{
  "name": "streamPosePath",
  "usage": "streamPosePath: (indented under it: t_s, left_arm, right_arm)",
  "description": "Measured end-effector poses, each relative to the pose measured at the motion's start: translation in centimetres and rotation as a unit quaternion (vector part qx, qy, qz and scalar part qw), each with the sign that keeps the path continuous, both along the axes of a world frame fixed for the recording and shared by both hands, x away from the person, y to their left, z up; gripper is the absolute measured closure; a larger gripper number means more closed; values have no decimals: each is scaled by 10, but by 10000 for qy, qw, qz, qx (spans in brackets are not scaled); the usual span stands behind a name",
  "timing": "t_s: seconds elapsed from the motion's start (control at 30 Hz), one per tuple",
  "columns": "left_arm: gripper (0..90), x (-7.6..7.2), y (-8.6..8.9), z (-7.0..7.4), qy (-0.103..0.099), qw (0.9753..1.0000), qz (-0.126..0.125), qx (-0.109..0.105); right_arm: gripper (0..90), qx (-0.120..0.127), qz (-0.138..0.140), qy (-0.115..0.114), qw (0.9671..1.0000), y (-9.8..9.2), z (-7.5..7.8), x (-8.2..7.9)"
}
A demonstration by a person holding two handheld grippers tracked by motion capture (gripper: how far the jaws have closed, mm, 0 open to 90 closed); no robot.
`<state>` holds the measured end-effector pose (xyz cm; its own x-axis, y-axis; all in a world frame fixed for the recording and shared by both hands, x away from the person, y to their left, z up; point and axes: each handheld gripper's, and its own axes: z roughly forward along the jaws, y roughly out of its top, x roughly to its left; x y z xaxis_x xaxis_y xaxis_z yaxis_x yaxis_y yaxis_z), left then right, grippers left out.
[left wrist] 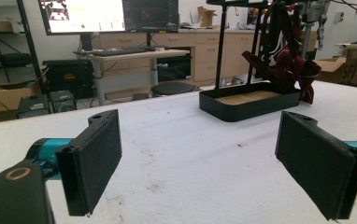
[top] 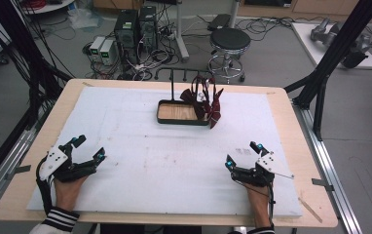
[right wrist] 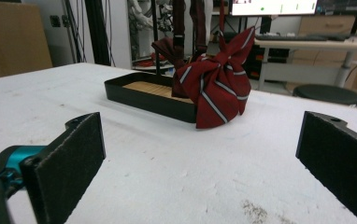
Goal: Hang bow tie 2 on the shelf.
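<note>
Evidently the work is at its opening step, before any reach. Nearest the person, the left tongs (top: 87, 148) and the right tongs (top: 242, 153) are held low over the white table (top: 140, 165), one at each near corner, well apart from each other. Both are spread wide, and nothing is gripped between the pads (left wrist: 92, 158) of either; in each gripper view bare table is seen between the jaws.

Farther ahead, between the two tongs and closer to the right one's line, a black tray (top: 167, 119) with a wooden floor is set on the table. Beyond it a dark rack (top: 174, 73) rises from the tray's far side. A dark red striped bow tie (top: 212, 105) is hung from that rack, draped over the tray's right end, its lower tip reaching the table just beside the tray wall (right wrist: 144, 100).

The next move is judged to call for a forward reach by the right tongs, kept open until the knot of the bow tie (right wrist: 216, 88) is between the pads. Whether the strap is hooked or merely looped over the rack cannot be told.
</note>
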<state>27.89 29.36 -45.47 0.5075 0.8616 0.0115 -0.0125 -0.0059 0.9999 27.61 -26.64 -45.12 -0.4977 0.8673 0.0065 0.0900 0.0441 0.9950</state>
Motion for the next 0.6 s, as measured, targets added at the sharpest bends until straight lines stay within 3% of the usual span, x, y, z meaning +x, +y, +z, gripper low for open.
streamPosePath:
  t_s: [0.6]
  left_arm:
    - [150,0,0,0,3,10000,4,-19]
  right_arm:
    - [5,-201,-49,-146,9997,5,-1,-3]
